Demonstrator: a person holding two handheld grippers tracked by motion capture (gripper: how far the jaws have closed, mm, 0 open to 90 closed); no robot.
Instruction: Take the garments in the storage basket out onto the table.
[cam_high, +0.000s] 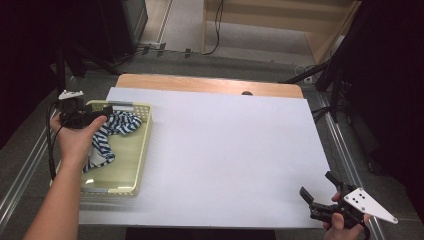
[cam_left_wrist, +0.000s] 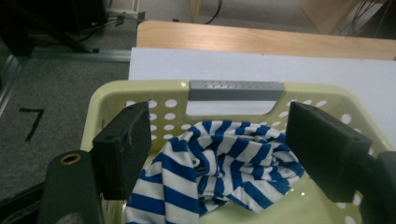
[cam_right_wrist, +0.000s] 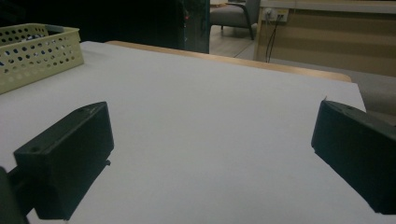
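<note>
A blue-and-white striped cloth (cam_high: 117, 125) lies crumpled in the far end of a pale yellow perforated basket (cam_high: 145, 145) at the table's left edge. My left gripper (cam_high: 82, 117) is held over that end of the basket. In the left gripper view its jaws stand apart on either side of the striped cloth (cam_left_wrist: 224, 158), low inside the basket (cam_left_wrist: 140, 86), with the pads not visibly pressing on the fabric. My right gripper (cam_high: 318, 185) rests open near the table's front right corner, nothing between its jaws (cam_right_wrist: 210, 154), over the bare white sheet.
A white sheet (cam_high: 225, 150) covers the wooden table (cam_high: 210, 84). The basket has a grey handle (cam_left_wrist: 236, 90) on its far wall and also appears at far left as the basket (cam_right_wrist: 37, 56) in the right gripper view. Dark stands and cables ring the table on the floor.
</note>
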